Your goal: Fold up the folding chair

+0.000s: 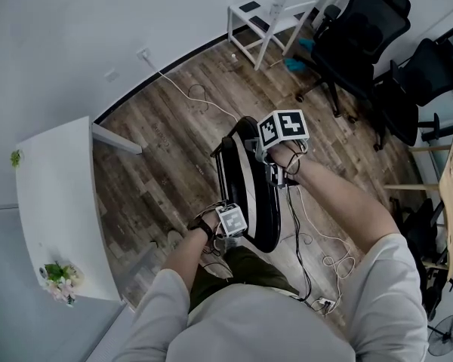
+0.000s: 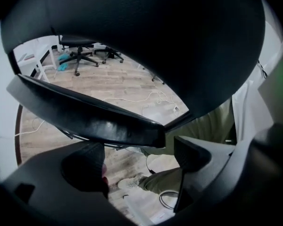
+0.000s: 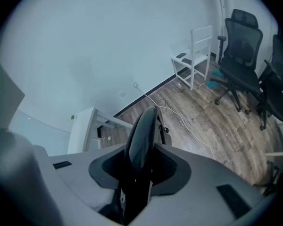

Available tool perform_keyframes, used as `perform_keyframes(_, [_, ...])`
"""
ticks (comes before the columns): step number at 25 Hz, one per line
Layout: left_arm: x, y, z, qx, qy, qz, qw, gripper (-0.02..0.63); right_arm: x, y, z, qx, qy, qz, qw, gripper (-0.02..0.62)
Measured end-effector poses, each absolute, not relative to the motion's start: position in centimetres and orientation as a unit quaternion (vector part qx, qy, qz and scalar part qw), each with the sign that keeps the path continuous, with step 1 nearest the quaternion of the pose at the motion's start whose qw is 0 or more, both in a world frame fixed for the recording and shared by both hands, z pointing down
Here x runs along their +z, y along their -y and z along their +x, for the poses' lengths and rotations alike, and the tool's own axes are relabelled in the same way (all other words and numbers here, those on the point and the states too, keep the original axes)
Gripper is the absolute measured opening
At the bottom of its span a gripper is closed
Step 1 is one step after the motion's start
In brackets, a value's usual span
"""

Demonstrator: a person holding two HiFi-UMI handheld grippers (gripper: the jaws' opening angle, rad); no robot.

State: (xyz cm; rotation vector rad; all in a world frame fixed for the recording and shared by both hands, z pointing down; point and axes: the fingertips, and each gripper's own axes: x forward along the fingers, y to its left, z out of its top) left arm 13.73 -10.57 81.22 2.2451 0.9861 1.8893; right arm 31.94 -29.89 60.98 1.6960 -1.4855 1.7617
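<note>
Down at your left stands a white table (image 1: 57, 202), with a bunch of flowers (image 1: 59, 277) at its near end and a small green plant (image 1: 16, 157) at its far end. Ahead of you a white chair (image 1: 275, 21) sits near the wall with two black office chairs (image 1: 359, 36) just to its right, and a white cable (image 1: 204, 100) trails from the wall socket (image 1: 143, 53) across the wood floor (image 1: 158, 164). At your far right you have the edge of a wooden table (image 1: 451, 240)
</note>
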Motion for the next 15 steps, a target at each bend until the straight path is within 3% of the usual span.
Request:
perform_keyframes(4, [78.6, 11.8, 14.0, 0.59, -0.227, 0.768, 0.098, 0.451, 61.0, 29.7, 31.9, 0.612, 0.526, 0.561, 0.185, 0.123])
perform_keyframes(9, [66.3, 13.2, 17.3, 0.436, -0.123, 0.847, 0.28, 0.451, 61.1, 29.5, 32.4, 0.622, 0.534, 0.524, 0.228, 0.124])
perform_keyframes(11, [61.6, 12.5, 18.5, 0.4, -0.111, 0.864, 0.286, 0.451, 61.1, 29.3, 32.5, 0.629, 0.534, 0.511, 0.241, 0.124])
perform_keyframes(15, [57.8, 10.5, 20.8, 0.399, -0.077, 0.886, 0.223, 0.451, 61.2, 29.3, 32.2, 0.642, 0.534, 0.492, 0.245, 0.13])
